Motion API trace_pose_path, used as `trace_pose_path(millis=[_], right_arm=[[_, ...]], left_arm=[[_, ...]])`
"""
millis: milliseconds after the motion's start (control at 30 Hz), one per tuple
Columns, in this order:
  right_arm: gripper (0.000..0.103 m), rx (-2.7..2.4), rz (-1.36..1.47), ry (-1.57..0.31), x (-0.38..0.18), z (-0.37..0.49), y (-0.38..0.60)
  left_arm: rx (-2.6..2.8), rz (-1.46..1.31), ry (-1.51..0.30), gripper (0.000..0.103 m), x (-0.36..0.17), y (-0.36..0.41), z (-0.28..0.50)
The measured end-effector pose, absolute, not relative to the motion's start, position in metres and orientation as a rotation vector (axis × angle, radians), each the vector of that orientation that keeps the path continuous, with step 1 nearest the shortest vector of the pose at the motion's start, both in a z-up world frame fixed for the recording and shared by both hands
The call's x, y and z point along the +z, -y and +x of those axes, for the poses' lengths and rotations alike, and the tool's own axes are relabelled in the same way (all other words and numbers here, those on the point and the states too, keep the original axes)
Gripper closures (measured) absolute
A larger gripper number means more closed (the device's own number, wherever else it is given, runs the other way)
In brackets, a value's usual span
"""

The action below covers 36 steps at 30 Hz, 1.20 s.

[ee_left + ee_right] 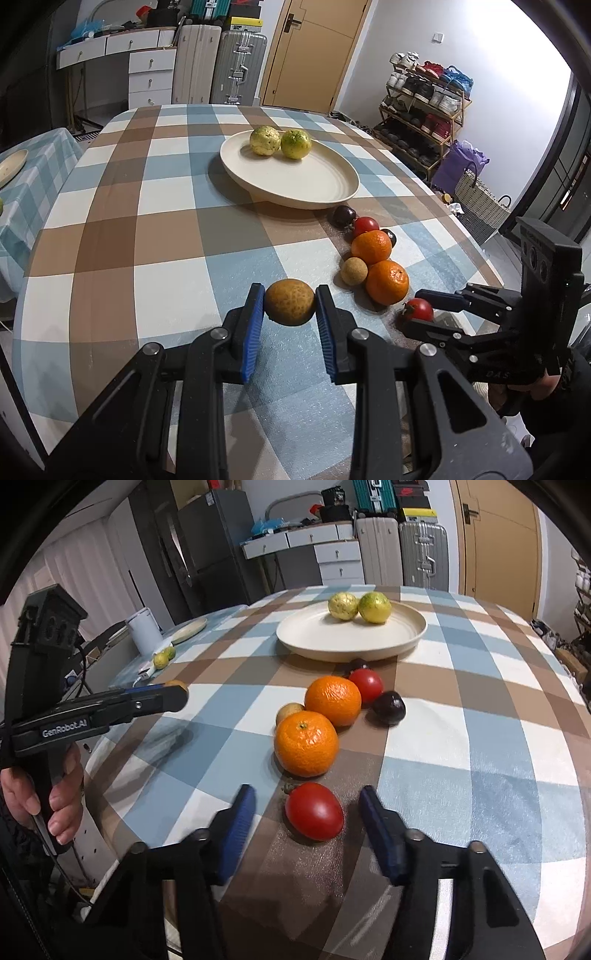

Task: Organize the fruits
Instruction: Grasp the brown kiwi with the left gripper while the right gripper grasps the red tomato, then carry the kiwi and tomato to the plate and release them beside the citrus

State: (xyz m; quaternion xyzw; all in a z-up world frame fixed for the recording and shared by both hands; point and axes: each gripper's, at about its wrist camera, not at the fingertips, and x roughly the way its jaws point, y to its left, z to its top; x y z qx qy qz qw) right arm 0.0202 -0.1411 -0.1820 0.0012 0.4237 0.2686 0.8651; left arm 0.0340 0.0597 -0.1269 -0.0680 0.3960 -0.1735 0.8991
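So the left gripper point(290, 303) has its blue pads clamped on a brownish, speckled round fruit point(289, 302) and holds it above the checkered tablecloth point(110, 229) – you can see its shadow on the cloth in the right wrist view. The right gripper point(308, 814) is spread wide with a red tomato point(314, 811) sitting between its fingers; neither pad touches it, and the tomato rests on the cloth.

Just past that tomato there's a cluster of fruit: two oranges, the near orange point(306, 744) and the far orange point(333, 700), touching each other, with a small tan fruit point(289, 713) tucked against their left side. Behind them sits a second red tomato point(366, 685), a dark plum point(388, 708) to its right, and another dark fruit point(344, 217) right next to the plate's edge.

The cream plate point(325, 184) sits further back near the middle of the table – two yellow-green citrus fruits on it, the left citrus point(265, 140) and right citrus point(295, 144), side by side and touching, toward the far rim. The rest of the plate is bare.
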Motion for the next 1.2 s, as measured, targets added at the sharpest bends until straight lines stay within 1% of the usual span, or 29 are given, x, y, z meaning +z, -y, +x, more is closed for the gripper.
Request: trace_pose_path(millis=[33,67,133,167,333,633,967,1200], right_arm=[[0.055,0.565,0.002,-0.896,-0.184,0.021,0.141],[0.056,0.560,-0.003,-0.896,-0.184,0.021,0.141],[0.068,0.549,-0.018,-0.890,-0.185,0.021,0.140],[0.071,0.544,-0.018,-0.891,-0.185,0.022,0.141],[0.072,0.549,0.012,-0.878,-0.183,0.023,0.147],[0.072,0.553,0.068,-0.736,-0.146,0.031,0.172],[0.072,0.623,0.052,-0.679,-0.104,0.098,0.154],[0.072,0.660,0.018,-0.714,-0.101,0.152,0.121]], left_arm=[[-0.356,-0.142,-0.825,0.078,-0.129,-0.060,0.034],[-0.355,-0.145,-0.829,0.078,-0.130,-0.061,0.034],[-0.350,-0.147,-0.835,0.078,-0.133,-0.061,0.036],[-0.348,-0.147,-0.835,0.078,-0.133,-0.061,0.036],[-0.343,-0.142,-0.813,0.078,-0.128,-0.059,0.037],[-0.307,-0.147,-0.774,0.078,-0.108,-0.062,0.068],[-0.270,-0.163,-0.767,0.078,-0.078,-0.063,0.152],[-0.305,-0.185,-0.825,0.078,-0.079,-0.065,0.216]])
